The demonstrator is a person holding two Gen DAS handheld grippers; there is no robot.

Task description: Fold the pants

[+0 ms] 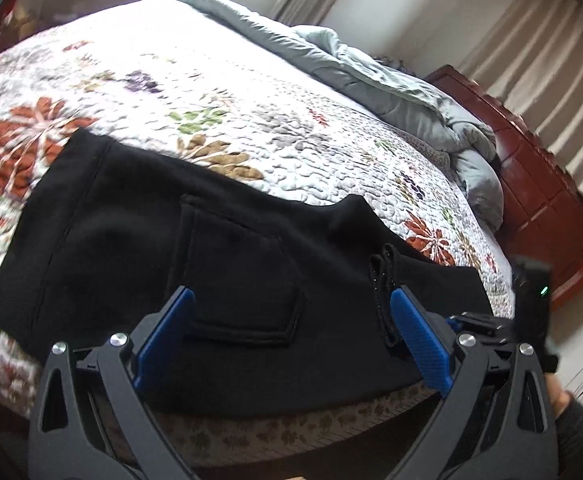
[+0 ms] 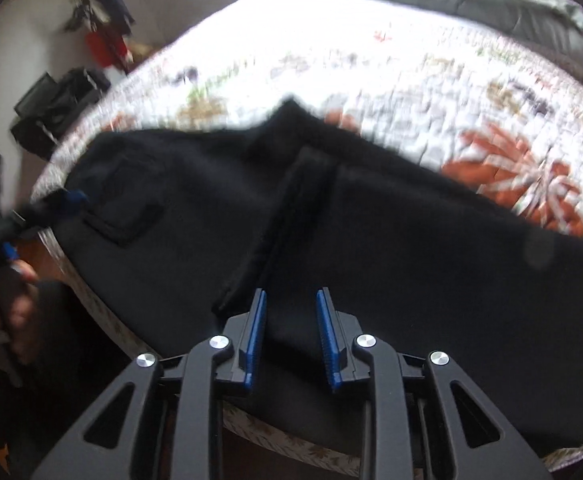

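Observation:
Black pants (image 1: 179, 248) lie flat along the near edge of a bed with a floral quilt (image 1: 211, 92). A back pocket (image 1: 243, 280) and a drawstring (image 1: 383, 280) show in the left wrist view. My left gripper (image 1: 291, 304) is wide open above the pocket and waist end, empty. In the right wrist view the pants (image 2: 371, 240) spread across the bed edge with a folded seam ridge (image 2: 287, 220) down the middle. My right gripper (image 2: 291, 300) is partly open just above the cloth near the ridge, holding nothing. The left gripper (image 2: 51, 204) shows blurred at the left.
A grey-green duvet (image 1: 391, 92) is bunched at the far side of the bed. A dark red wooden footboard (image 1: 539, 200) and beige curtains (image 1: 531, 60) stand to the right. Dark bags (image 2: 59, 108) sit on the floor beyond the bed's left corner.

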